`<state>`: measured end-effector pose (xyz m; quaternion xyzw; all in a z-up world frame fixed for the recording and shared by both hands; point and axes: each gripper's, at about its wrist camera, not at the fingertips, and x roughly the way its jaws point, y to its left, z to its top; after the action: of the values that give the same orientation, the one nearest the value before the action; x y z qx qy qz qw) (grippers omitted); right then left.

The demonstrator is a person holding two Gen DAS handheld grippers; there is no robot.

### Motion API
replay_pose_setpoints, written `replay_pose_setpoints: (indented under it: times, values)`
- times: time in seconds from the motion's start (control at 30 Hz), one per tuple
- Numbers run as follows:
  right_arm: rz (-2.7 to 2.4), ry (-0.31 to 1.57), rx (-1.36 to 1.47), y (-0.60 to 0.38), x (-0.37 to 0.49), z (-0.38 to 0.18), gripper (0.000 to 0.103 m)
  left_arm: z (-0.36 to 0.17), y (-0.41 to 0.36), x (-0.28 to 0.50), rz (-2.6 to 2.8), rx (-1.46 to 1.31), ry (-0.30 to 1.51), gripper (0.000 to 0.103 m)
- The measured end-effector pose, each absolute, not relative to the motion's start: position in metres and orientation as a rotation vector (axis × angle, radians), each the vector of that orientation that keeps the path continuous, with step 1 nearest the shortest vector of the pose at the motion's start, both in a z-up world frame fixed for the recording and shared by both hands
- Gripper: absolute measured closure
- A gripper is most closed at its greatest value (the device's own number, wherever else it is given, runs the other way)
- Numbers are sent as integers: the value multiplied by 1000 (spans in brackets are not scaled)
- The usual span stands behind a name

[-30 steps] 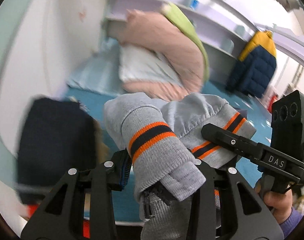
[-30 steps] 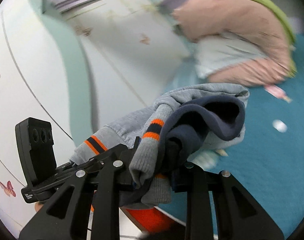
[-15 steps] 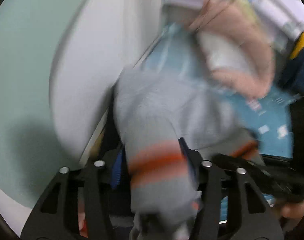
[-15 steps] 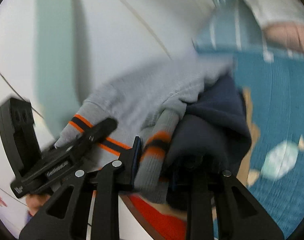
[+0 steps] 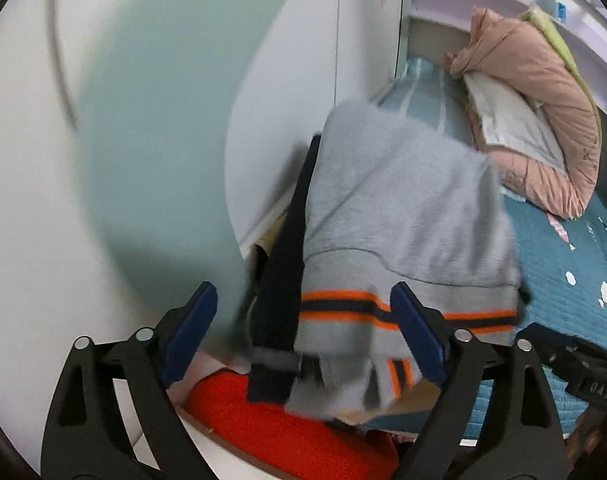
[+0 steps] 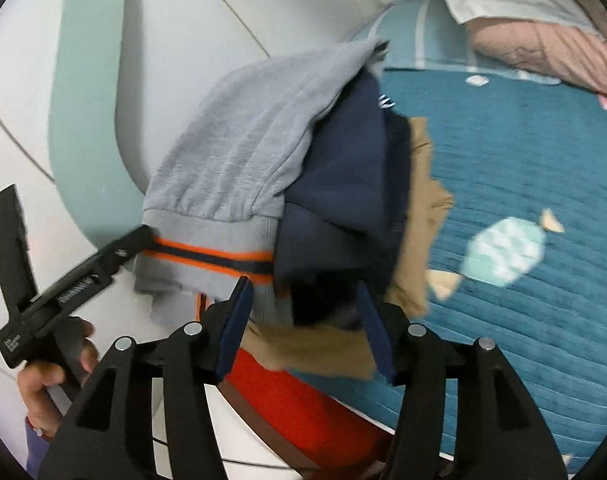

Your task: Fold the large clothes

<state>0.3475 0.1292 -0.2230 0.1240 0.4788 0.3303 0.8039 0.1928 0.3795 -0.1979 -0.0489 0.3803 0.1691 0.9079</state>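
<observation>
A folded grey sweater point(image 5: 395, 216) with orange and navy stripes on its hem lies on a pile of clothes at the bed's corner by the wall. My left gripper point(image 5: 303, 336) has its jaws opening wide. The striped hem lies between the blue pads, and the left pad stands clear of it. In the right wrist view the sweater point(image 6: 243, 152) rests over a navy garment point(image 6: 343, 184) and a tan one point(image 6: 423, 208). My right gripper point(image 6: 305, 320) is opening too, with the grey cuff and navy cloth loose between its pads.
A white and pale green wall point(image 5: 143, 120) runs close along the pile's left. An orange-red item point(image 5: 287, 428) sits under the pile. A pink padded jacket point(image 5: 543, 92) lies farther back on the teal quilt point(image 6: 523, 160). A hand point(image 6: 51, 372) holds the left gripper.
Both grippers came down toward the wall-side pile with the sweater. Their jaws went from shut on the cloth to spread apart, and the sweater now lies on the pile.
</observation>
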Motion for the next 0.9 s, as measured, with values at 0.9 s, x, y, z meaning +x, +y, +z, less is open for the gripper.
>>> replay_pose_setpoints:
  times: [0.9]
  values:
    - [521, 652, 189, -123, 156, -46, 18, -59, 91, 52, 118, 35, 514, 5]
